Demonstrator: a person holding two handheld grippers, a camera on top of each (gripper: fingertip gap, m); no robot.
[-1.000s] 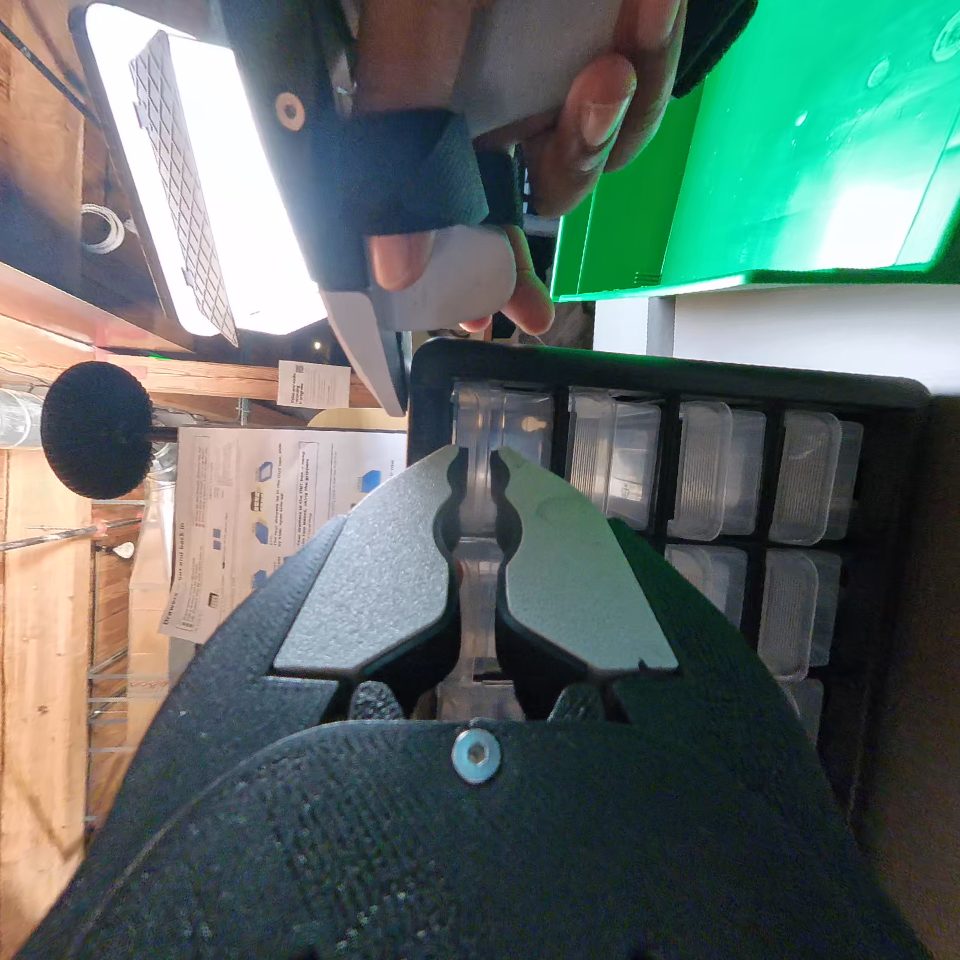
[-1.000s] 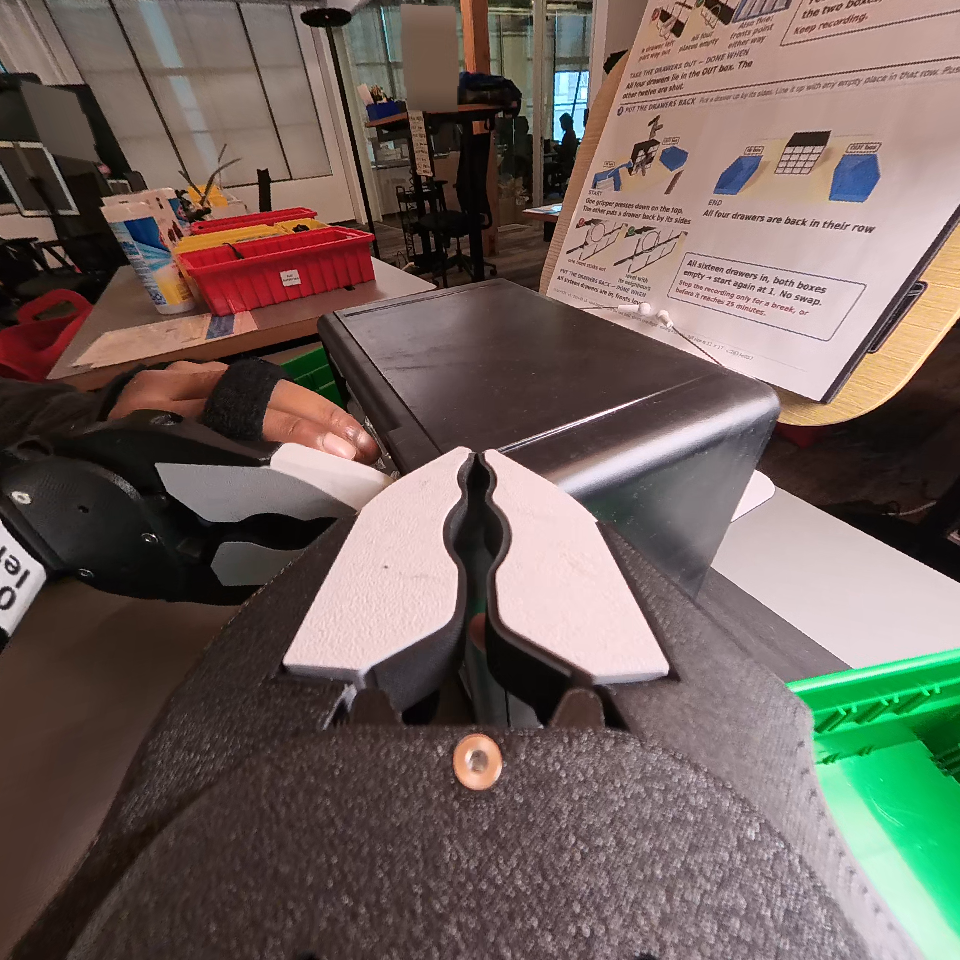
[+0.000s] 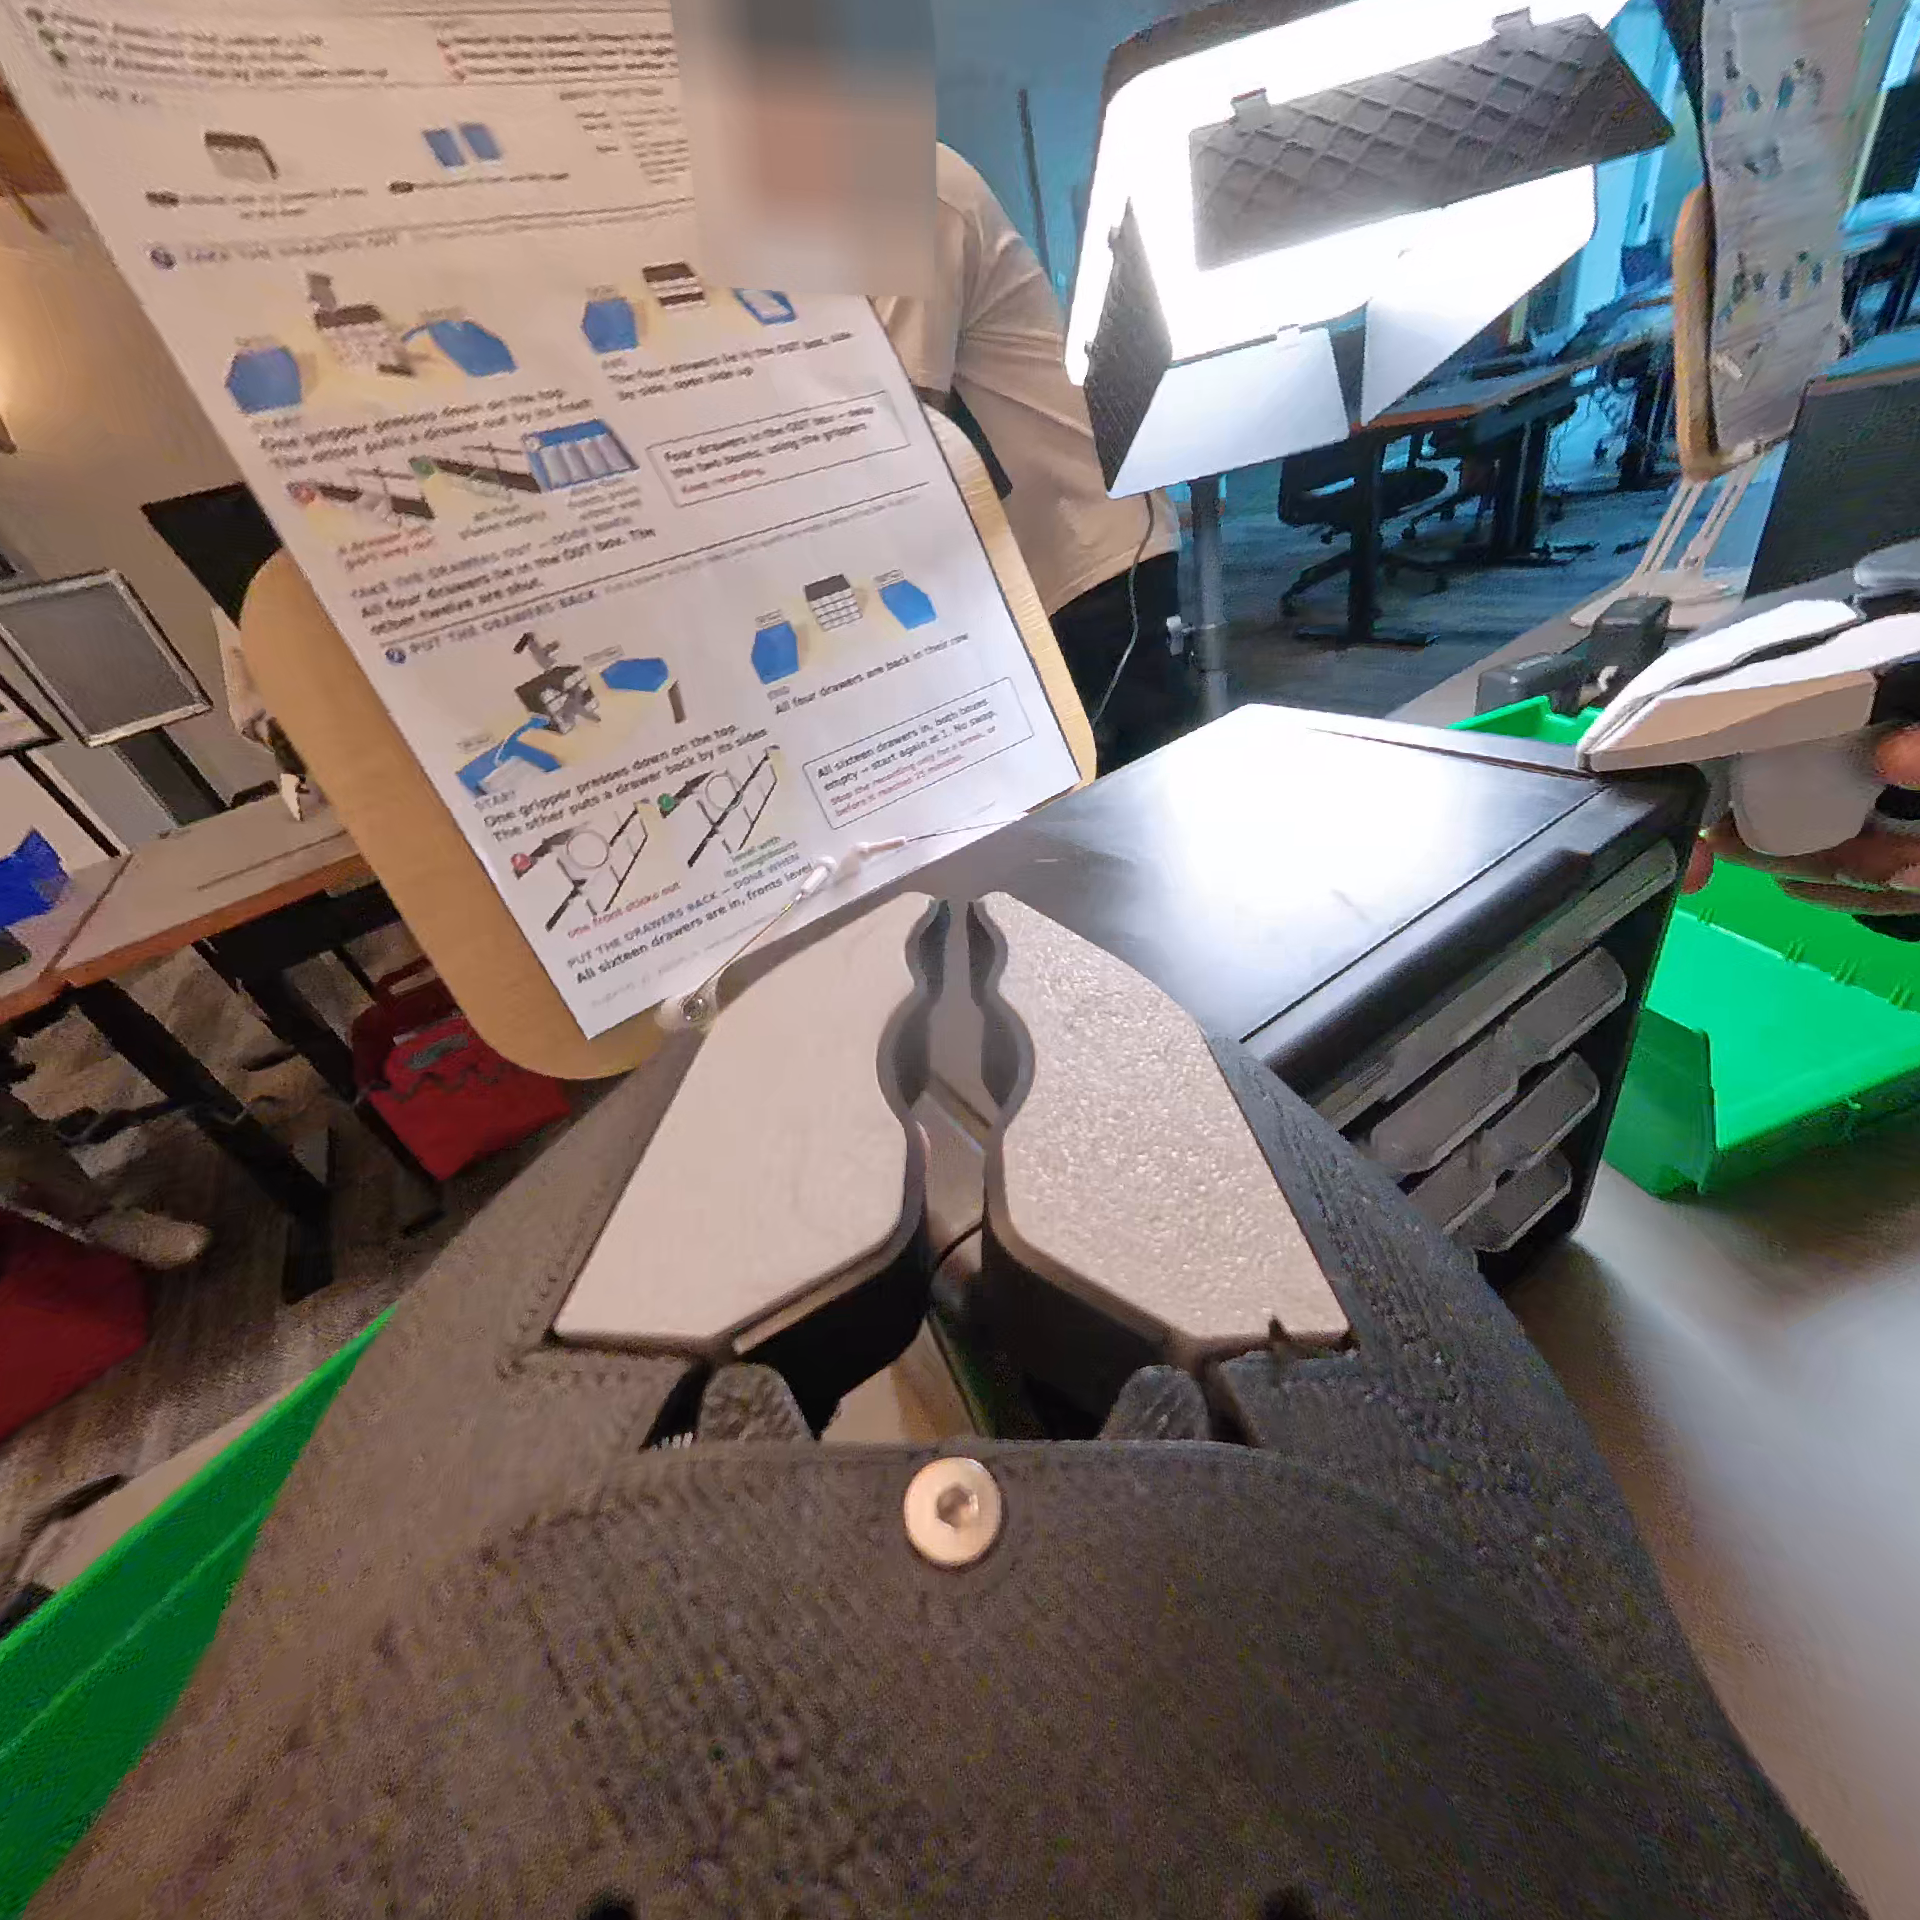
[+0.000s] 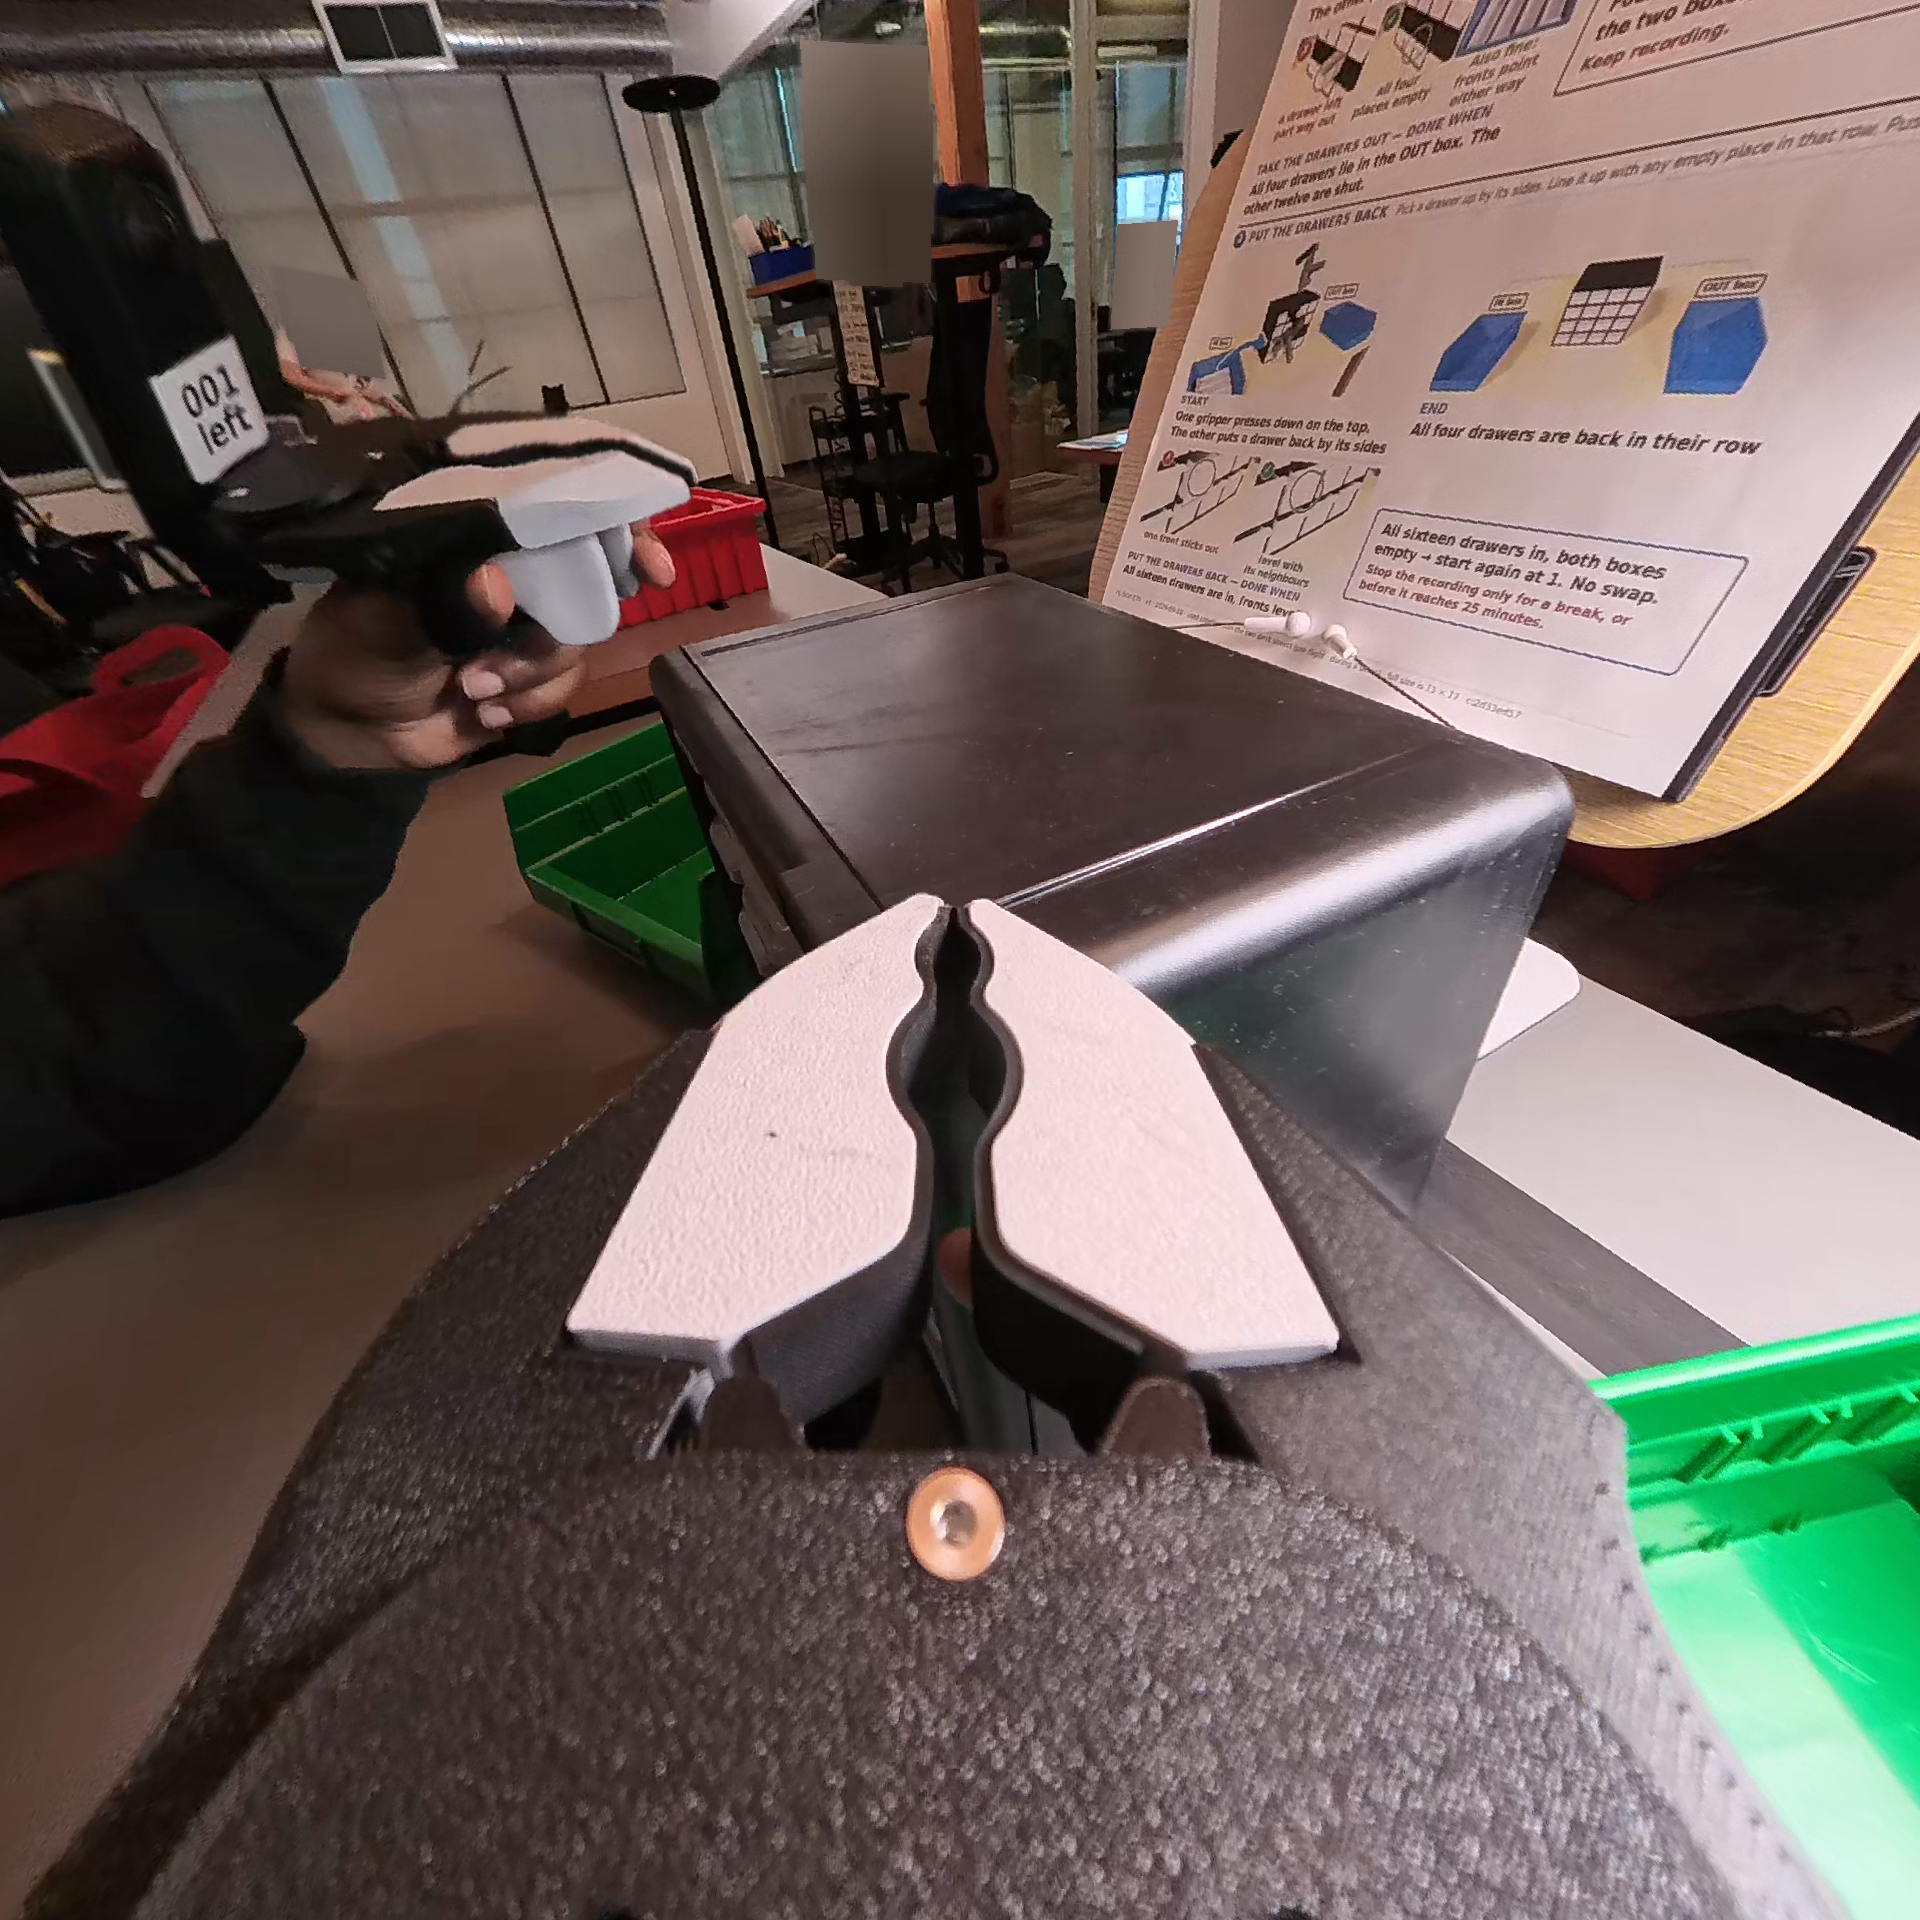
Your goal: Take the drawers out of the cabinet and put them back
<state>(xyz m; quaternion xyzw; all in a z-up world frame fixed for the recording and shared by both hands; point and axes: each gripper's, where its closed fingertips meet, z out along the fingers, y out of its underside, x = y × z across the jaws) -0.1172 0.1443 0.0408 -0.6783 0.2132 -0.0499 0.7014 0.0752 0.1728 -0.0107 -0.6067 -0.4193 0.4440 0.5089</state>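
I see the black cabinet (image 4: 1091, 790) on the table (image 3: 1714, 1403), its visible drawers (image 3: 1496, 1049) all pushed in. Both my grippers, left (image 3: 956, 914) and right (image 4: 956, 914), are clenched on nothing, so I judge no drawer is mid-move.

One black cabinet (image 4: 1091, 748) stands between two green bins (image 4: 623, 873) (image 4: 1787, 1558) — one per side. Two grippers (image 3: 957, 914) (image 4: 957, 914) show — and one instruction sheet (image 4: 1507, 416).

Bright softbox (image 3: 1340, 312) glare, edges warped.
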